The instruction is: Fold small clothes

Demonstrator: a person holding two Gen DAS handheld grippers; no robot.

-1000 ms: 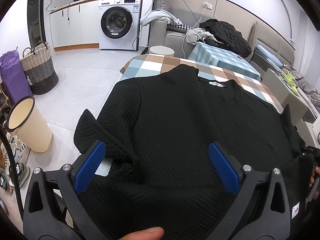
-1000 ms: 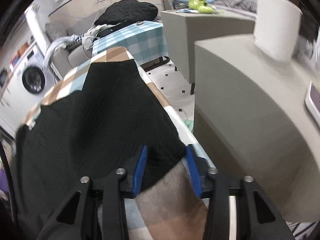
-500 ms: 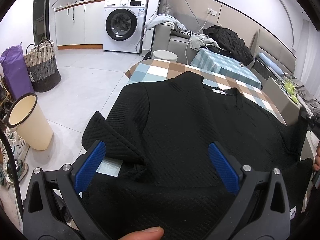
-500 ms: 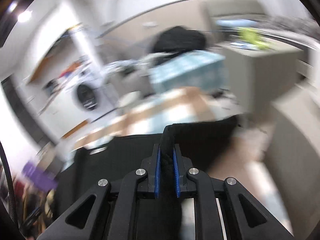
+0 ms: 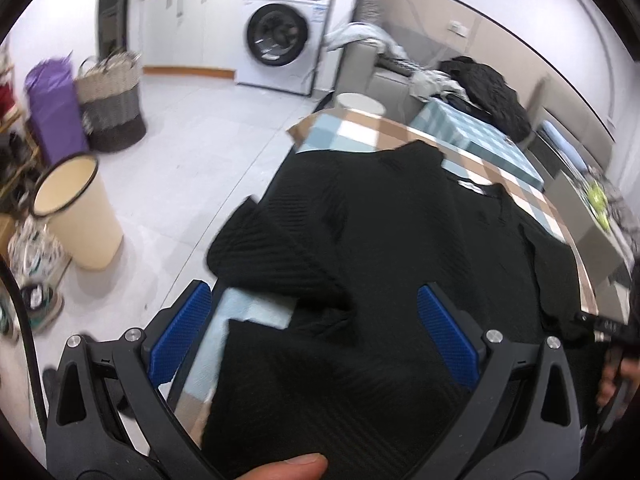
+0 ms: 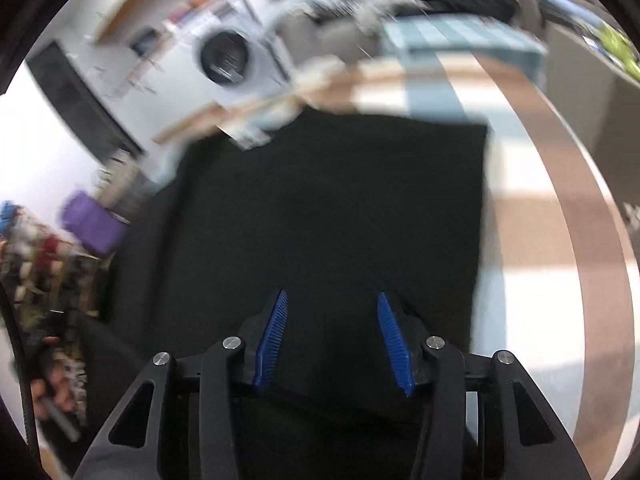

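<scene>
A black ribbed sweater [image 5: 400, 232] lies spread on the checked table [image 5: 352, 132]. Its left sleeve [image 5: 272, 256] is folded in across the body. My left gripper [image 5: 316, 328] is wide open above the sweater's near hem, holding nothing. In the blurred right wrist view the sweater [image 6: 328, 216] fills the middle, with its right side folded to a straight edge. My right gripper [image 6: 332, 336] is open just above the cloth and holds nothing.
A cream bin [image 5: 76, 212], a woven basket [image 5: 112, 104] and a purple bag [image 5: 52, 112] stand on the floor at the left. A washing machine [image 5: 280, 36] and a sofa with clothes [image 5: 472, 84] are beyond. A grey cabinet [image 5: 600, 240] is at the right.
My right gripper was shut on the sweater's right edge, carried it over the body, and has opened and let it go. My left gripper stayed open, shifting slightly.
</scene>
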